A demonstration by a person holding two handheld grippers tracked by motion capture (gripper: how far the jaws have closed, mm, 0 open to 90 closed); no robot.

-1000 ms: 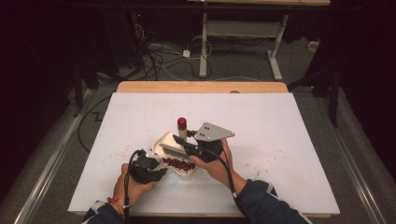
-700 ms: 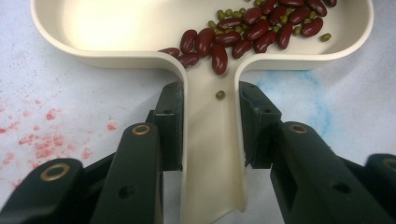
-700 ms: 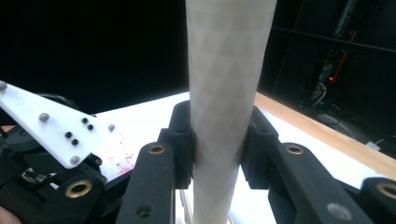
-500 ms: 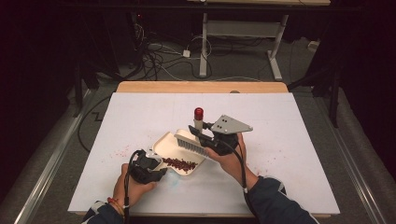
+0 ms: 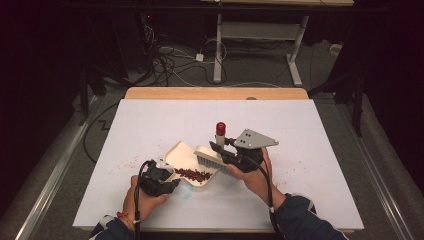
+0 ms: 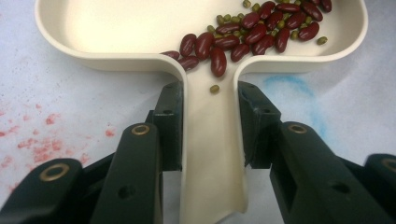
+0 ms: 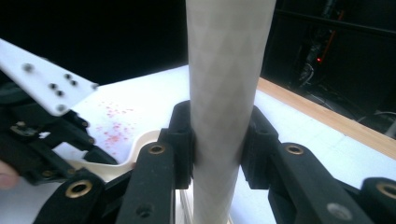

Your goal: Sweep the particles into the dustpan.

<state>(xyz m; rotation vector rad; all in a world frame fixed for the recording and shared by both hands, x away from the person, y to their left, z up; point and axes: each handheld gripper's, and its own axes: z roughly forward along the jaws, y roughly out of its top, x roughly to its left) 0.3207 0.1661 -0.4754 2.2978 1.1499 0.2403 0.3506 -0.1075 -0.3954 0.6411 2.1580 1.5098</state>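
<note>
Dustpan (image 5: 192,165), cream plastic: lay on the white table (image 5: 310,130) near its front edge, red beans (image 6: 254,32) and a few green ones heaped toward the handle side. Left gripper (image 5: 159,178): jaws clamped on the pan's handle, unmoved. Brush (image 5: 212,159), red-capped white handle: gripped between the jaws of the right gripper (image 5: 220,148). Change noted: over the last second the brush had shifted rightward off the pan's interior to its right rim, suggesting the sweep-in was finished.
</note>
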